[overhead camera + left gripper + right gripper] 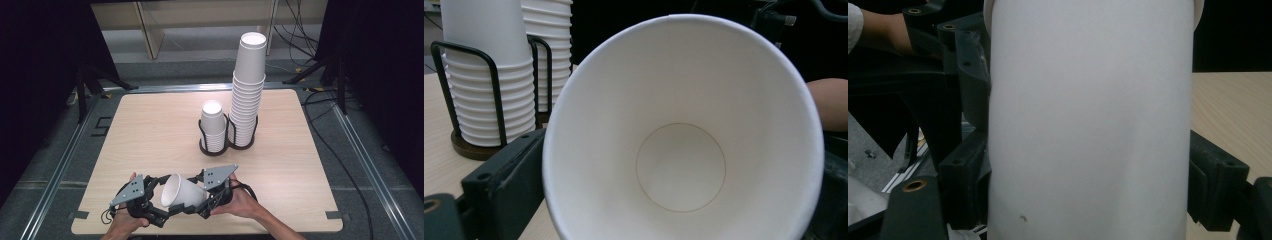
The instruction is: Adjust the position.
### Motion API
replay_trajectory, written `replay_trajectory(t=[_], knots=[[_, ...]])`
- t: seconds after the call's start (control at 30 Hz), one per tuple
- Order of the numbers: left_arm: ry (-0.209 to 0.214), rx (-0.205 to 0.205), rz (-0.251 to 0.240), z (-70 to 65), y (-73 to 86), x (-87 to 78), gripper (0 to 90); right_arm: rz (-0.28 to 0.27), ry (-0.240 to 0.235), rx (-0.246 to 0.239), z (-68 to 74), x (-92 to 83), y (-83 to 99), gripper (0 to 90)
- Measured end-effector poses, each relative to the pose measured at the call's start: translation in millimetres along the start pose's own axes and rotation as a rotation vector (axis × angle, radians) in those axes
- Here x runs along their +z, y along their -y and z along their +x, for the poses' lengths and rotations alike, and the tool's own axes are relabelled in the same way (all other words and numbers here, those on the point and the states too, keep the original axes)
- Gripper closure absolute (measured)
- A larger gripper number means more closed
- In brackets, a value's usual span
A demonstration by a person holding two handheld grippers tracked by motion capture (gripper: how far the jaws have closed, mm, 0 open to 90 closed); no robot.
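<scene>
A paper cup (182,191) lies sideways between two hand-held grippers at the table's (150,130) near edge.

The right gripper (206,197) has its jaws closed on the cup's body. The cup's open mouth faces the left gripper (152,200), whose jaws stand spread wide beside the rim, gripping nothing. Farther back, two stacks of cups (235,110) stand in a black wire holder (227,142).

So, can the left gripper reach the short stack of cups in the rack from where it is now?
Probably yes. The bare table lies between the left gripper and the short stack. But the loose cup sits at its open fingers, so it must first back away from that cup.
</scene>
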State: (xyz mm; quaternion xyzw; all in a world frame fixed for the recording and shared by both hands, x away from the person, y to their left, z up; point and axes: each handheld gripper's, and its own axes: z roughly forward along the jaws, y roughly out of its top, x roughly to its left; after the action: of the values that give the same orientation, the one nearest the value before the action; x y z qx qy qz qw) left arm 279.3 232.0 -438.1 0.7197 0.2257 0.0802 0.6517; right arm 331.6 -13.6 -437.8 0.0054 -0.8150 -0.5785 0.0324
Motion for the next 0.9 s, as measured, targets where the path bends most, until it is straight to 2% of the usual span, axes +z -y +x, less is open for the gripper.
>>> replay_trajectory(t=[0.03, 0.07, 0.13, 0.2, 0.23, 0.3, 0.63, 0.8, 0.87, 0.9], knots=[[0.02, 0.005, -0.019, 0.9, 0.5, 0.8, 3.5, -0.008, 0.003, -0.006, -0.2, 0.3, -0.1, 21.7], [0.004, 0.004, 0.0, -0.2, -0.6, -1.1, 4.2, -0.002, -0.001, -0.001, -0.1, 0.1, -0.2, 21.6], [0.012, 0.0, -0.005, 0.3, -1.1, -2.1, 5.7, -0.005, 0.0, 0.005, 0.1, 0.5, 0.2, 21.6], [0.011, -0.008, -0.014, -0.4, -1.3, -2.0, 6.2, -0.008, 0.005, -0.019, -0.6, 0.3, -0.3, 21.6], [0.013, 0.0, -0.016, -0.1, -1.4, -2.3, 6.7, -0.009, 0.003, -0.017, -0.7, 0.3, -0.3, 21.7], [0.028, -0.021, -0.03, 1.0, -1.9, -3.1, 8.1, -0.001, -0.006, -0.001, 0.3, 0.4, 0.1, 21.8], [0.041, -0.011, -0.026, 2.5, -2.7, -5.2, 12.2, -0.008, 0.0, -0.024, 0.0, 1.0, 0.6, 22.4], [0.037, 0.001, -0.014, 1.8, -2.5, -4.2, 12.8, 0.002, -0.015, -0.003, -1.6, 2.0, 2.3, 20.4], [0.039, 0.008, -0.006, 1.6, -2.6, -4.6, 13.0, 0.02, 0.0, 0.017, -2.4, 1.3, 3.2, 15.0], [0.036, 0.015, -0.003, 1.5, -2.7, -4.7, 13.1, 0.024, 0.0, 0.024, -2.5, 1.0, 3.5, 15.2]])
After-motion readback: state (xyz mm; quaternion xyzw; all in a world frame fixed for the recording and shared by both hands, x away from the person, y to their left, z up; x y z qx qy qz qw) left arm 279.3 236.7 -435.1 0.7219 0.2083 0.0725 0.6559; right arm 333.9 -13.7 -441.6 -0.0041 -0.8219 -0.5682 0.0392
